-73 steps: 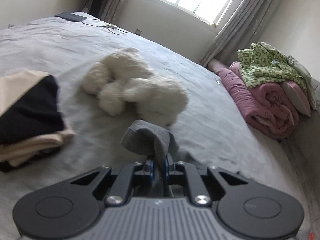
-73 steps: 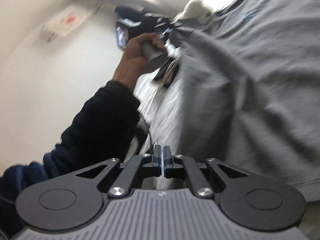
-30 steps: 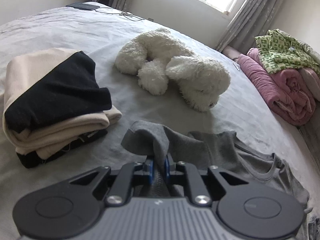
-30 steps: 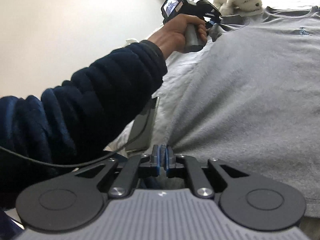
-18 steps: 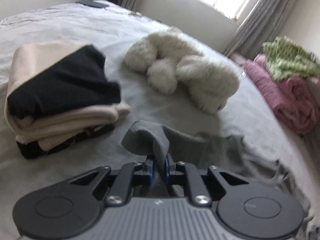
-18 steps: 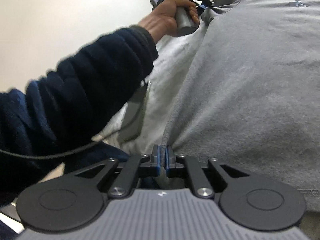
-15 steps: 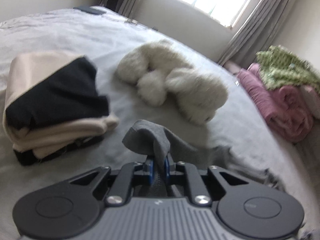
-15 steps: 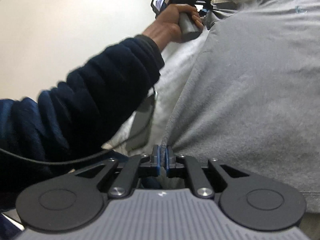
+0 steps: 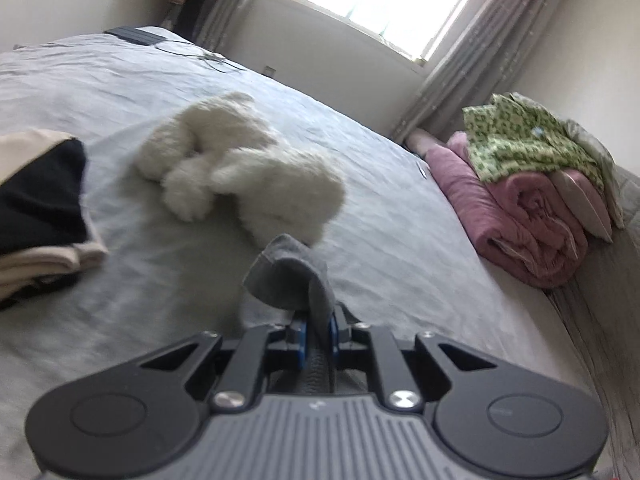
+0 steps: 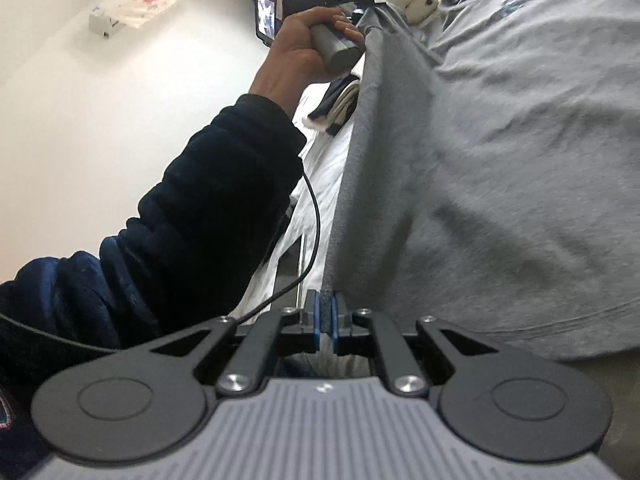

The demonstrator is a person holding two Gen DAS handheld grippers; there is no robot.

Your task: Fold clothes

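Note:
A grey T-shirt (image 10: 500, 152) hangs stretched between both grippers above the bed. My left gripper (image 9: 316, 330) is shut on a bunched corner of the grey T-shirt (image 9: 290, 280), which pokes up past its blue pads. My right gripper (image 10: 326, 320) is shut on the shirt's lower edge, fabric pinched between its pads. In the right wrist view a person's hand (image 10: 300, 48) in a dark sleeve holds the left gripper (image 10: 370, 2) up at the shirt's far corner.
A white plush toy (image 9: 240, 176) lies mid-bed on the grey sheet (image 9: 140, 280). A folded stack of beige and black clothes (image 9: 40, 208) sits at the left. Pink blankets with a green patterned garment (image 9: 532, 184) are piled at the right by the curtain.
Both grippers lifted the shirt off the bed. The left view has risen and swung right, so the folded stack slid to the left edge and the spread shirt dropped from sight.

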